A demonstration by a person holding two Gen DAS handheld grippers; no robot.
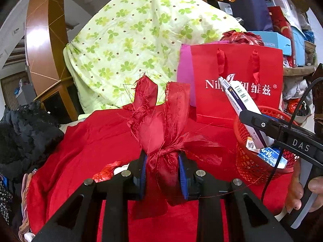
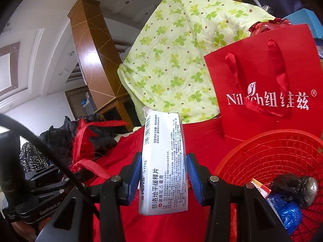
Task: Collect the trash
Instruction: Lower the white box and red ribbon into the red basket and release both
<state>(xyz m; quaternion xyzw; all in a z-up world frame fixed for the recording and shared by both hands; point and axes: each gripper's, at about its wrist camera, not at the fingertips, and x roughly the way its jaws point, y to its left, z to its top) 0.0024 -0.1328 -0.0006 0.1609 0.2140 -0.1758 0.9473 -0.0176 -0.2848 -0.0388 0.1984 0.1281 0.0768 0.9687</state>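
My left gripper [image 1: 163, 171] is shut on a knotted, frayed red ribbon [image 1: 159, 129] that sticks up between its blue pads, above a red cloth [image 1: 90, 141]. My right gripper [image 2: 164, 178] is shut on a white medicine box [image 2: 163, 161], held upright between its blue pads. In the left wrist view the same medicine box [image 1: 240, 96] and the right gripper [image 1: 252, 121] hang over a red mesh basket [image 1: 254, 167]. The basket [image 2: 268, 155] sits to the right of the right gripper and holds a blue wrapper [image 2: 286, 213], a dark lump [image 2: 296, 187] and a small carton.
A red paper gift bag [image 1: 238, 74] with white lettering stands behind the basket. A green clover-print quilt [image 1: 131, 40] is heaped at the back. Dark clothing [image 1: 22, 135] lies on the left. A wooden pillar [image 2: 94, 46] rises behind. Stacked boxes and bags [image 1: 282, 26] fill the right.
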